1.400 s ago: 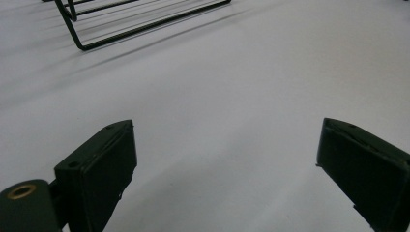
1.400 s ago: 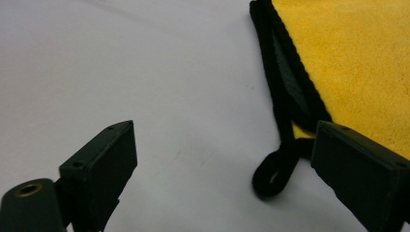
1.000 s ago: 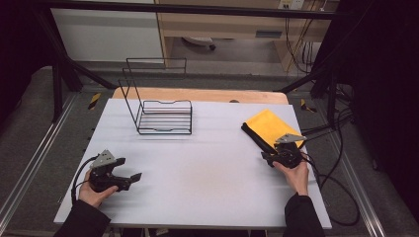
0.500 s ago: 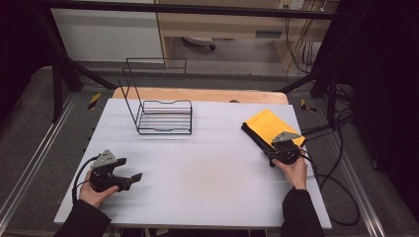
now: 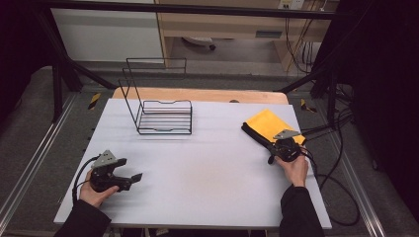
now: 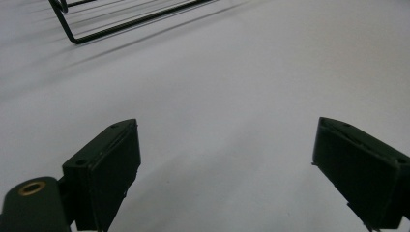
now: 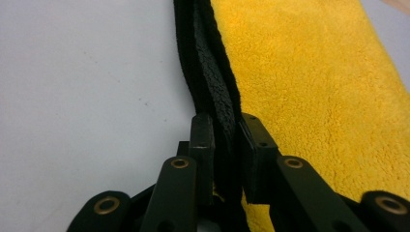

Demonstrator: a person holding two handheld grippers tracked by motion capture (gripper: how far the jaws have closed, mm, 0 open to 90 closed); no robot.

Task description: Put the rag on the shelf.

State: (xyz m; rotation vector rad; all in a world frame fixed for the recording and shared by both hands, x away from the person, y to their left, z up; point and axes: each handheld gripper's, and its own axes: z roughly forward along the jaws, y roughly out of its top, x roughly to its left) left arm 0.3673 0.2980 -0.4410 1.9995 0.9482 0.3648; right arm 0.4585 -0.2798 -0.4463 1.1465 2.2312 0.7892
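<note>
A lab recording bay — a white worktop [image 5: 207, 168] boxed in by black metal framing [image 5: 64, 74], dark curtains at the sides, loose cables [image 5: 341, 197] trailing across the grey floor.

A folded cloth [image 5: 269, 124], fluffy yellow on top with a black underside, lies flat near the right edge of the white table [image 5: 207, 168]. Its black folded edge [image 7: 212, 92] is pinched at the near corner.

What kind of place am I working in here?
Probably a lab recording bench rather than a home: a bare white table boxed in by a black metal frame, loose cables on grey carpet, and handheld grippers.
</note>
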